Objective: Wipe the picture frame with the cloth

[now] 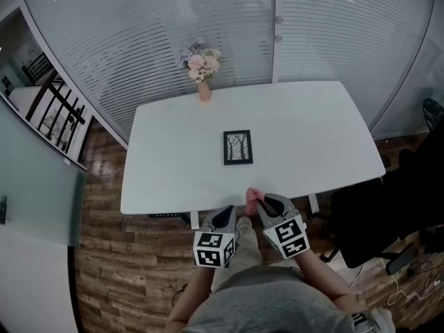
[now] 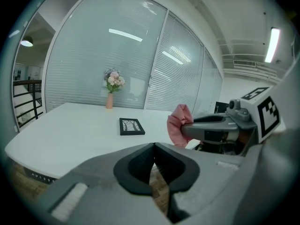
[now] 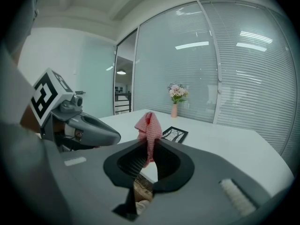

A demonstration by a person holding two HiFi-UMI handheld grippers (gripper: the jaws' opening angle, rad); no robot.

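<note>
A small black picture frame [image 1: 238,147] with a tree drawing lies flat in the middle of the white table [image 1: 312,130]. It also shows in the left gripper view as the frame [image 2: 131,126] and in the right gripper view as the frame [image 3: 174,134]. Both grippers hover just off the table's near edge, short of the frame. My right gripper [image 1: 258,199] [image 3: 151,142] is shut on a pink cloth [image 1: 252,198] [image 3: 149,128] that bunches up above its jaws. My left gripper [image 1: 228,212] [image 2: 153,145] is shut with nothing in it, just left of the cloth [image 2: 178,124].
A pink vase of flowers [image 1: 203,69] stands at the table's far edge, before a glass wall with blinds. A black office chair [image 1: 374,220] is at the right of the table. A dark stair railing [image 1: 59,113] runs at the left over wooden floor [image 1: 132,269].
</note>
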